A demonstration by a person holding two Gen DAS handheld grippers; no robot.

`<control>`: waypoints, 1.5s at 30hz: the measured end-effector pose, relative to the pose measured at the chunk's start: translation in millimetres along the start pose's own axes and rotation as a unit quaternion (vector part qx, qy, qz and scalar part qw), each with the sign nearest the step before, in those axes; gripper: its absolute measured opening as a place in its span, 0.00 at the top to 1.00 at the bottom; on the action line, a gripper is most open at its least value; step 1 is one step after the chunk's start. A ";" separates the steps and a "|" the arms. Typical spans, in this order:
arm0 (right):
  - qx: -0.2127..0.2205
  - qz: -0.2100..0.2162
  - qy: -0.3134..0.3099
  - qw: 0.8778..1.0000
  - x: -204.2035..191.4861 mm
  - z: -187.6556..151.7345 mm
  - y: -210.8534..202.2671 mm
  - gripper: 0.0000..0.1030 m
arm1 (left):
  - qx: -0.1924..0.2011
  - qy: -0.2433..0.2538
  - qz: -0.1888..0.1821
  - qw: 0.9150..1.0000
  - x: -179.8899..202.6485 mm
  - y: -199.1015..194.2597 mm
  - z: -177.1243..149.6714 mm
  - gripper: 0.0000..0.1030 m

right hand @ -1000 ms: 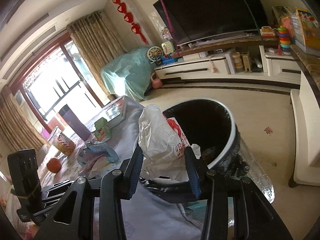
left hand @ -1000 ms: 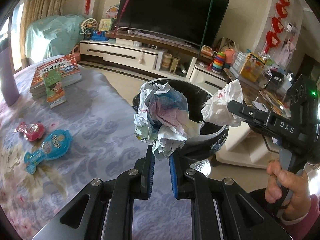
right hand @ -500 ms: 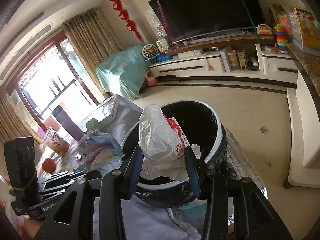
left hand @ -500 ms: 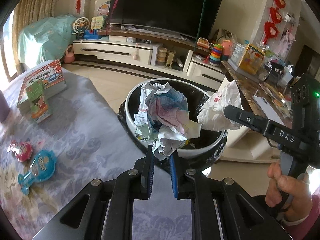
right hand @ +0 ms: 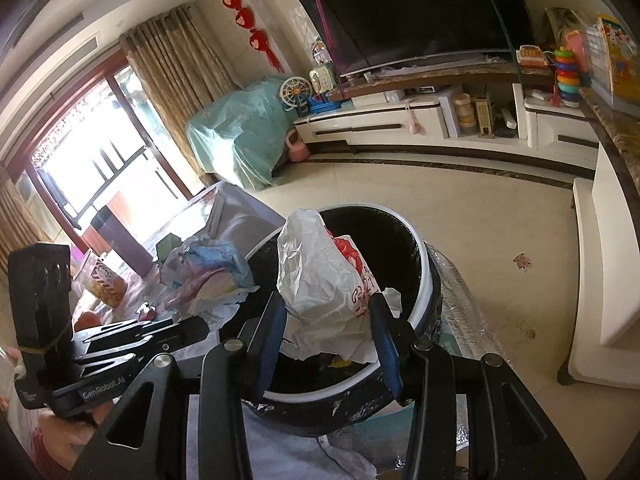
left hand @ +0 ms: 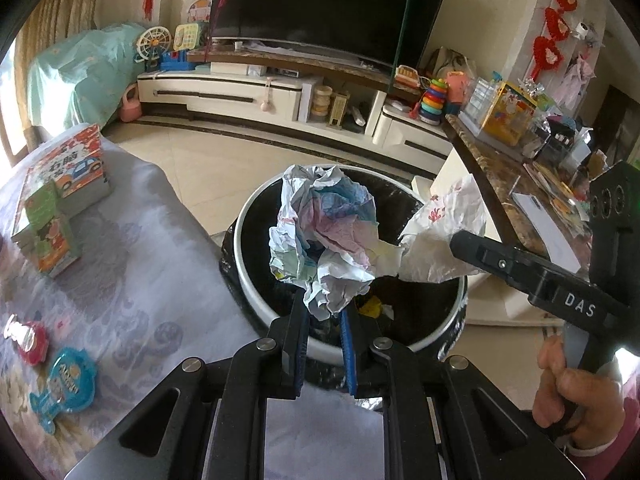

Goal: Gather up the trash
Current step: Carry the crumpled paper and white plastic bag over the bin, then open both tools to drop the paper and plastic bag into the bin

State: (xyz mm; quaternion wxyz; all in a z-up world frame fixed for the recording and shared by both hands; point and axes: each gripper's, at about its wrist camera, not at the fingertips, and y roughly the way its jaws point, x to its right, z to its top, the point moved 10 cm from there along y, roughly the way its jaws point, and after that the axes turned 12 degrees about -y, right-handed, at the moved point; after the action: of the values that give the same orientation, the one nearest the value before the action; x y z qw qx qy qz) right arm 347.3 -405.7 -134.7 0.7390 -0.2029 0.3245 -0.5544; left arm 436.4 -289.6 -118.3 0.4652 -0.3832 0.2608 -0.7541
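Note:
My left gripper (left hand: 324, 312) is shut on a crumpled wad of coloured paper (left hand: 324, 236) and holds it over the near rim of a round black trash bin with a white rim (left hand: 252, 280). My right gripper (right hand: 328, 308) is shut on a crumpled white plastic bag with red print (right hand: 324, 280), held above the bin (right hand: 424, 256). In the left wrist view the bag (left hand: 444, 232) hangs over the bin's right side. In the right wrist view the paper wad (right hand: 208, 276) sits at the bin's left edge. Some trash lies in the bin's bottom.
The table with a pale floral cloth (left hand: 140, 280) lies left of the bin. On it are a book stack (left hand: 68, 172), a small green box (left hand: 44, 228) and blue (left hand: 64, 384) and red (left hand: 28, 336) toy packets. A marble counter (left hand: 504, 184) stands right.
Both grippers have moved forward from the table's edge until the paper wad and the bag are over the bin. Both grips are unchanged.

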 end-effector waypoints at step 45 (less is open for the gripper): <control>0.006 0.039 0.002 0.999 -61.1 -26.9 -20.4 0.18 | 0.050 -0.065 0.012 0.997 -25.3 -92.0 -72.9 0.42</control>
State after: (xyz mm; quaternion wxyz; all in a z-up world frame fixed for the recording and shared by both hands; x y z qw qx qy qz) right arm 303.7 -352.2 -124.7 0.7606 -0.1847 0.3304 -0.5274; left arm 337.3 -224.5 -99.4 0.5086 -0.4050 0.1967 -0.7339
